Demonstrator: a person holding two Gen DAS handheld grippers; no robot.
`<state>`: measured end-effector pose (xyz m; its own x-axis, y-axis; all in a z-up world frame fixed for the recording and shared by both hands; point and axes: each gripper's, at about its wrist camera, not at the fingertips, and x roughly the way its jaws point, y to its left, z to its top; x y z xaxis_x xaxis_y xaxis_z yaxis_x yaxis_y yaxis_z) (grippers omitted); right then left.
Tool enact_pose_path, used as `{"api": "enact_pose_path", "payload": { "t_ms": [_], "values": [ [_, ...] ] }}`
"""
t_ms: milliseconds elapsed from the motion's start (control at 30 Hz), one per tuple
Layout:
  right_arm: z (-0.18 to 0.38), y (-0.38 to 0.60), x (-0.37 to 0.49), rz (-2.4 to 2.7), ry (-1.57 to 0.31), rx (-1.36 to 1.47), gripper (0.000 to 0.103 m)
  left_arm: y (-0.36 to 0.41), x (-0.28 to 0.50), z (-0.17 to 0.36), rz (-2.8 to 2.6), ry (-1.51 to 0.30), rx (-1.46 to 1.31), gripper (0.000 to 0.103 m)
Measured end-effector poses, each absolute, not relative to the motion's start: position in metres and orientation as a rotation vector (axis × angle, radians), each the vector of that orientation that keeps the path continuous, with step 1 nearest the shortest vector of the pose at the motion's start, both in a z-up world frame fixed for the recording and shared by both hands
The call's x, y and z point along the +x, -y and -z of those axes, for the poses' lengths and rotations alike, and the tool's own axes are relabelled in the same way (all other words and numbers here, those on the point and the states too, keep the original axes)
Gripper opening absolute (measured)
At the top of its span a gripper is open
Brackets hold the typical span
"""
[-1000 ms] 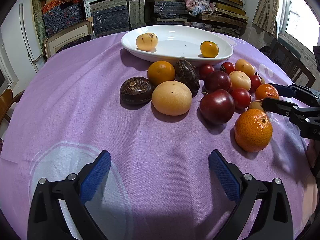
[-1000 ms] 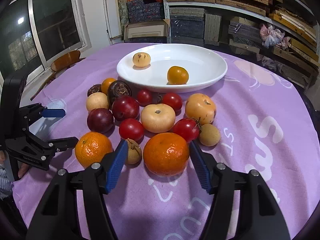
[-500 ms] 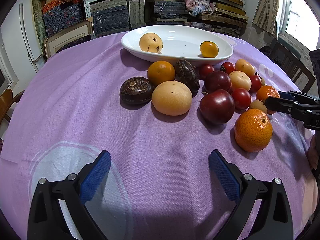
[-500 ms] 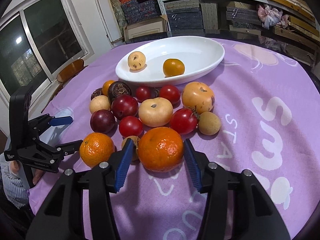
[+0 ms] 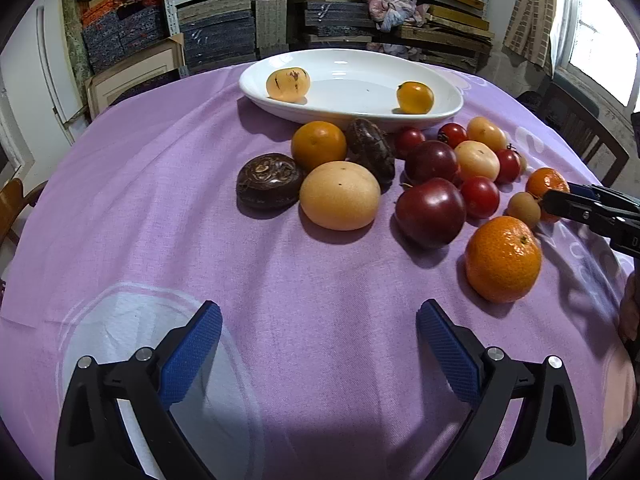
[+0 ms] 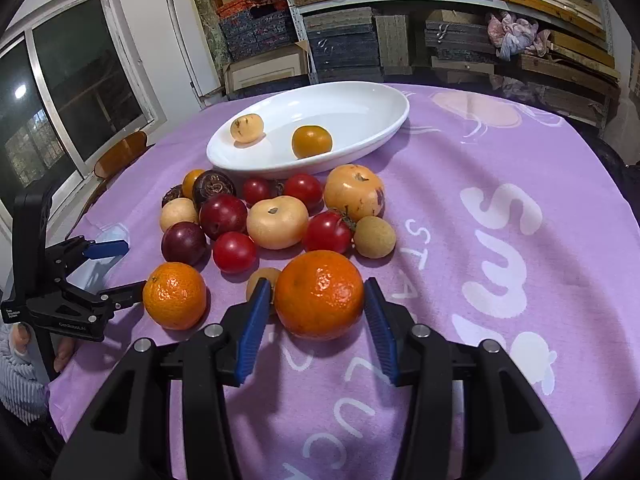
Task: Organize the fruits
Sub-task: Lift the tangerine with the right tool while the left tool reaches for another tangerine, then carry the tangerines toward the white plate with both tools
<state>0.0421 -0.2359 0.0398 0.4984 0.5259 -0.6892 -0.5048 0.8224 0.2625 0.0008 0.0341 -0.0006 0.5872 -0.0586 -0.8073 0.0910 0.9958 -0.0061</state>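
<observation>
A white oval dish (image 6: 360,120) at the back of the purple table holds a pale yellow fruit (image 6: 247,128) and a small orange fruit (image 6: 311,141). Several fruits lie in front of it. My right gripper (image 6: 316,304) is shut on a large mandarin (image 6: 319,294), its blue pads (image 6: 254,320) against both sides. It also shows in the left wrist view (image 5: 554,200), at the far right. A second mandarin (image 6: 175,301) lies to its left. My left gripper (image 5: 318,350) is open and empty over bare cloth, well short of the fruit.
Plums (image 5: 430,213), red tomatoes (image 5: 479,197), a pale round fruit (image 5: 340,195), dark wrinkled fruits (image 5: 269,181) and an orange (image 5: 318,145) crowd the middle. Shelves of stacked boxes (image 5: 240,32) stand behind the table. Chairs (image 6: 120,156) sit at the table's edge.
My right gripper has closed its pads onto the large mandarin. The pale fruit in the dish has rolled a little. The left gripper has not moved.
</observation>
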Motion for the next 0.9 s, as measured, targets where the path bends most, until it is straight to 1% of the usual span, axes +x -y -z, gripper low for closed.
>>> {"api": "enact_pose_path", "payload": {
  "t_ms": [100,200,300,333,500,600,700,733,767,800,833,867,900],
  "values": [
    [-0.04,0.237,0.043,-0.625,-0.845,0.031,0.047,-0.044,0.003,-0.01,0.109,-0.906,-0.041,0.1],
    [-0.038,0.239,0.045,-0.635,-0.852,0.046,0.047,-0.056,0.013,-0.012,0.114,-0.938,-0.135,0.1],
    [-0.039,0.241,0.045,-0.644,-0.85,0.059,0.047,-0.054,0.017,-0.015,0.237,-0.966,-0.258,0.1],
    [-0.04,0.242,0.045,-0.647,-0.844,0.064,0.047,-0.046,0.015,-0.018,0.265,-0.959,-0.246,0.1],
    [-0.044,0.244,0.041,-0.658,-0.825,0.061,0.047,0.015,-0.003,-0.026,0.25,-0.876,0.05,0.1],
    [-0.039,0.244,0.044,-0.652,-0.859,0.062,0.047,0.044,-0.005,-0.024,0.276,-0.871,0.138,0.1],
    [-0.043,0.245,0.043,-0.65,-0.839,0.061,0.047,0.059,0.002,-0.02,0.259,-0.869,0.182,0.1],
    [-0.043,0.246,0.043,-0.646,-0.838,0.061,0.049,0.062,0.005,-0.019,0.253,-0.872,0.187,0.1],
    [-0.042,0.246,0.044,-0.649,-0.852,0.062,0.062,0.064,0.009,-0.016,0.249,-0.879,0.191,0.1],
    [-0.039,0.245,0.045,-0.652,-0.874,0.061,0.066,0.065,0.012,-0.014,0.246,-0.887,0.191,0.1],
    [-0.038,0.246,0.044,-0.647,-0.872,0.059,0.065,0.064,0.014,-0.012,0.244,-0.891,0.191,0.1],
    [-0.039,0.246,0.042,-0.648,-0.857,0.049,0.052,0.065,0.015,-0.01,0.242,-0.895,0.195,0.1],
    [-0.039,0.244,0.04,-0.652,-0.856,0.038,0.045,0.066,0.017,-0.008,0.237,-0.898,0.202,0.1]
  ]
}}
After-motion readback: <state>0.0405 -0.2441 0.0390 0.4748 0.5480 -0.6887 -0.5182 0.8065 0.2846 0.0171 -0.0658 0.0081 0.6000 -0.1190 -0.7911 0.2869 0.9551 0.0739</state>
